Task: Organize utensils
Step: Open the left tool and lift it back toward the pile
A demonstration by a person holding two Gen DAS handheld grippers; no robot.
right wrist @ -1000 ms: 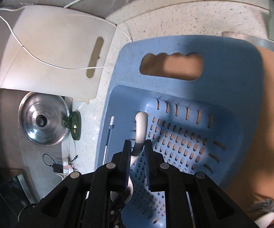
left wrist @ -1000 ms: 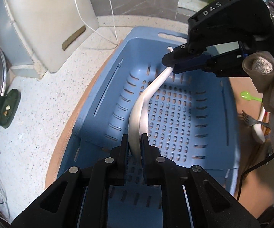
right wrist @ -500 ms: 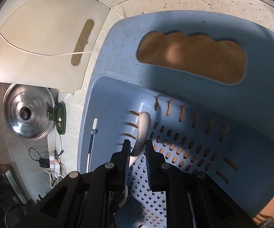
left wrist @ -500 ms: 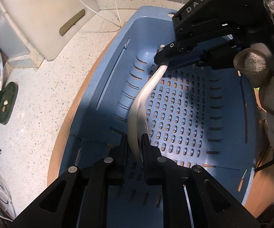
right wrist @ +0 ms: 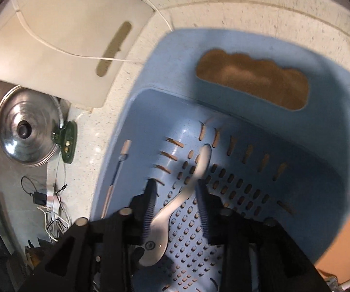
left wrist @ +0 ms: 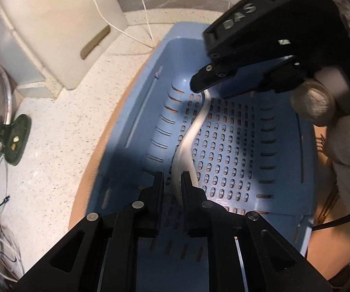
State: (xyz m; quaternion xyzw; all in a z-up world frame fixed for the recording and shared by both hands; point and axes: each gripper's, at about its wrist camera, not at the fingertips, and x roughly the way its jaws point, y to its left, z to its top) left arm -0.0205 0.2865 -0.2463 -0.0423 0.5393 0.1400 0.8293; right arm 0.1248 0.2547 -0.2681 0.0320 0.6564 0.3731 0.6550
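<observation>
Left tool grips white spoon; right tool just opened.

The right claw has just opened, releasing the white spoon.

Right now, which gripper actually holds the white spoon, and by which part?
The left gripper pinches the white spoon at its bowl end. The right gripper has just been opening; the handle lies between its jaws, but the pads stand clear of it.

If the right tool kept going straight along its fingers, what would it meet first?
Probably the perforated floor of the blue plastic basket, beside the white plastic spoon lying between the right tool's just-opened jaws; depth is unclear.
</observation>
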